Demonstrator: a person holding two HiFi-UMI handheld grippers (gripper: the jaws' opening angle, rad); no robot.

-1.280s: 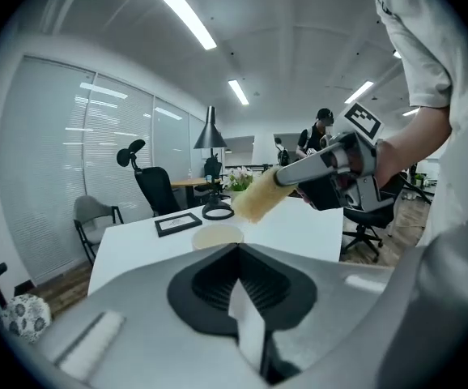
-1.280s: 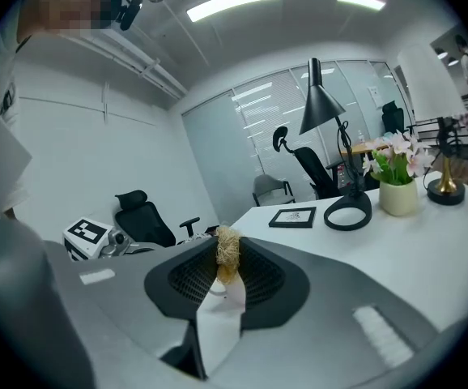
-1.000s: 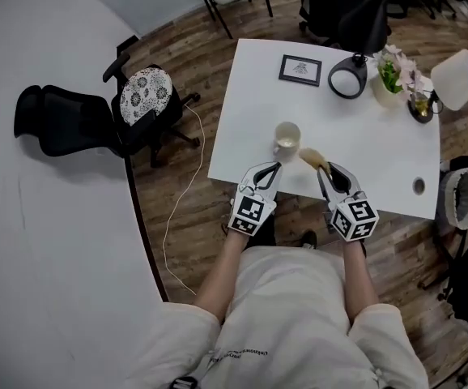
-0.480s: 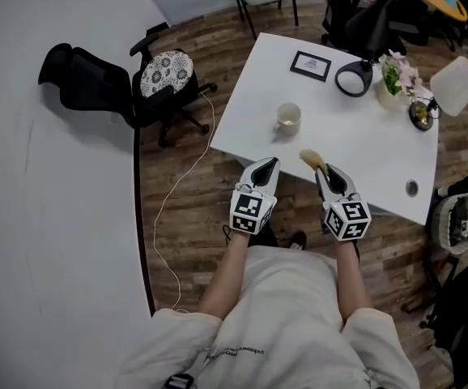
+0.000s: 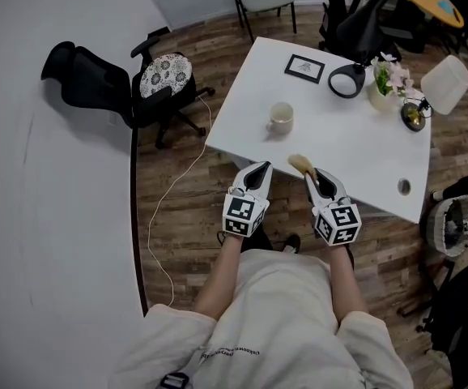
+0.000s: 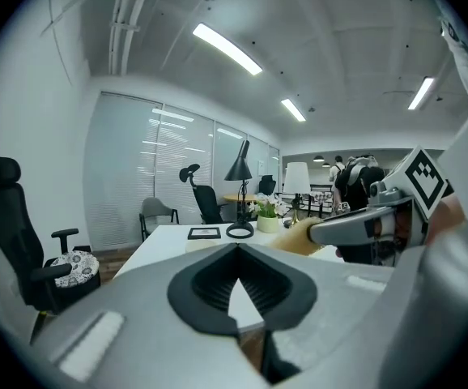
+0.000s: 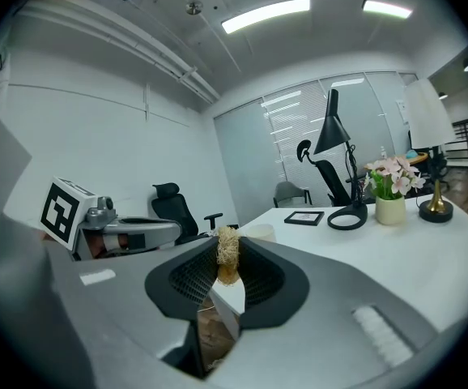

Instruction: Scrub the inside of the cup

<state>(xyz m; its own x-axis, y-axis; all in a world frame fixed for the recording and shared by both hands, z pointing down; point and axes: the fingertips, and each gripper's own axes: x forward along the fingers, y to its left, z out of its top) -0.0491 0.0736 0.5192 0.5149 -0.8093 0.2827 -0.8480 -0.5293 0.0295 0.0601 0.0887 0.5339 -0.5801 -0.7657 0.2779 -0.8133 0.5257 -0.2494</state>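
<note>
Pinching fibrous loofah scrubber (image 7: 227, 258): right gripper (image 5: 312, 173), jaws clamping it tight. Left gripper (image 5: 260, 169) jaws pressing together, holding nothing. Cup (image 5: 280, 117) standing upright on white table (image 5: 355, 148), farther out, apart from both grippers. Likely best: left steadying cup, scrubber entering mouth straight down.

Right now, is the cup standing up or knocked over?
Standing up: the cup sits on the white table with its round opening facing upward.
</note>
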